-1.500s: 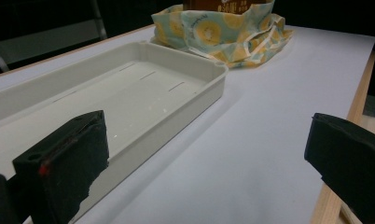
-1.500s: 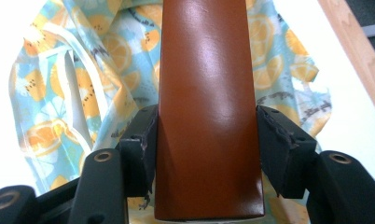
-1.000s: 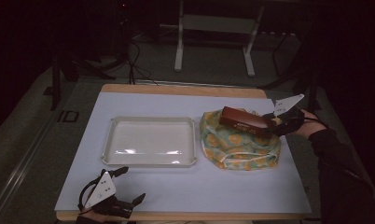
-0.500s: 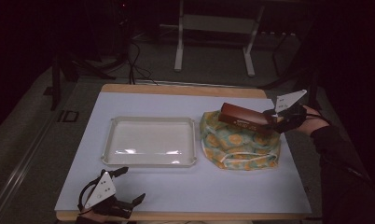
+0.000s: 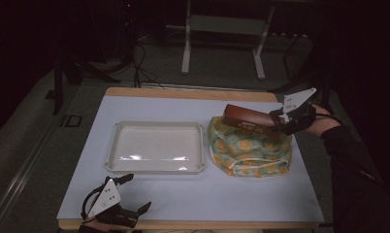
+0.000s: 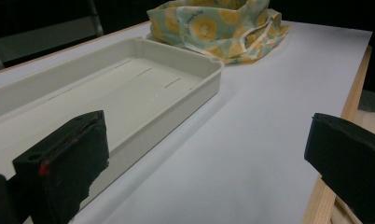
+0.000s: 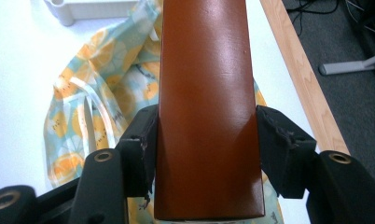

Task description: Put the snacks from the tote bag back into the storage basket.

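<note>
My right gripper (image 5: 276,121) is shut on one end of a long brown box (image 5: 246,118), which hangs level just above a yellow-and-teal patterned cloth bag (image 5: 250,148) at the table's right. In the right gripper view the brown box (image 7: 206,98) runs straight out between the two black pads (image 7: 139,149), with the cloth bag (image 7: 87,116) beneath it. My left gripper (image 5: 135,201) rests at the front left edge of the table, open, with nothing between its jaws. Its view looks over the white tray (image 6: 129,88) toward the bag (image 6: 218,25).
A shallow white tray (image 5: 156,148) lies empty in the middle of the white tabletop (image 5: 251,199), left of the bag. The table's wooden edge (image 5: 183,93) runs along the back. A dark floor with cables and a metal stand (image 5: 222,29) lies beyond.
My right gripper has lifted the brown box up off the cloth bag and drawn it slightly right. The left gripper has stayed where it was.
</note>
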